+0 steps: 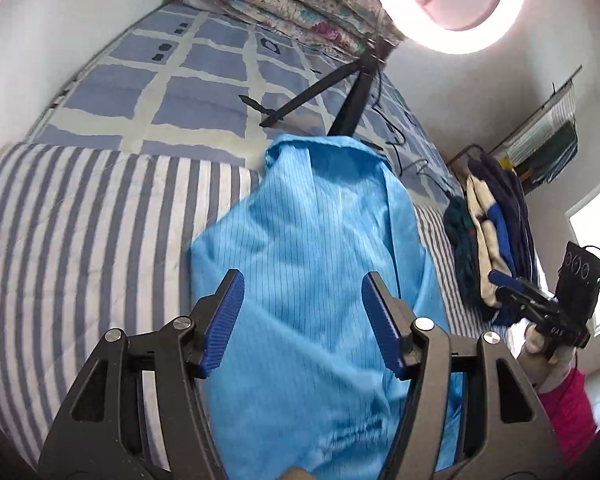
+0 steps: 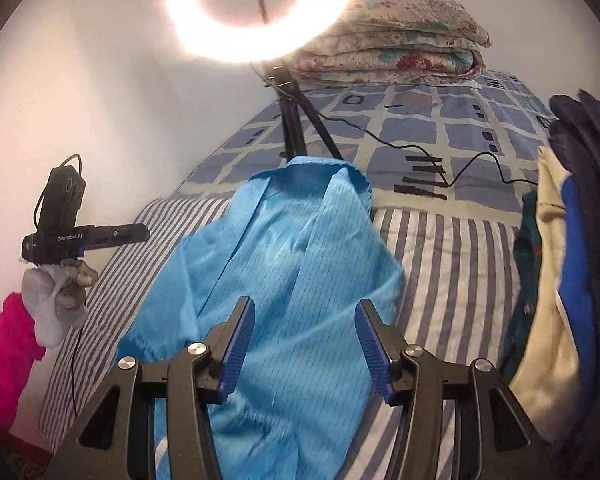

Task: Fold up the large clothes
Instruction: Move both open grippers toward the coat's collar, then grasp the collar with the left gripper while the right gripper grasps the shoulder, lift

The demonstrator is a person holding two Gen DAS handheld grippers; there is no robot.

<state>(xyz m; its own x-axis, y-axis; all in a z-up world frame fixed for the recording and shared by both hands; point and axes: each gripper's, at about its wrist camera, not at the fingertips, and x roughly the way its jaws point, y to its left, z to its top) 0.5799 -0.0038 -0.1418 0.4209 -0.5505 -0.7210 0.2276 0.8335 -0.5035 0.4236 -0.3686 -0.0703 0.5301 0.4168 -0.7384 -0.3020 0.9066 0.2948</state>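
Sky-blue pinstriped satin garment (image 1: 312, 248) lies lengthwise on the grey-and-white striped bedsheet (image 1: 80, 216), unfolded, as left gripper (image 1: 302, 320) and right gripper (image 2: 305, 346) hover spread and empty; next likely comes pinching an edge to fold.

The garment (image 1: 312, 264) is bright sky blue with thin dark pinstripes. Beneath it the sheet (image 1: 80, 240) carries grey and white stripes, and the bedcover (image 1: 172, 80) shows lavender-blue squares on a pale grid. The folded quilt (image 2: 400, 44) is floral in pink and teal. Each claw (image 1: 302, 324) has ribbed blue pads (image 1: 224, 320) on black.
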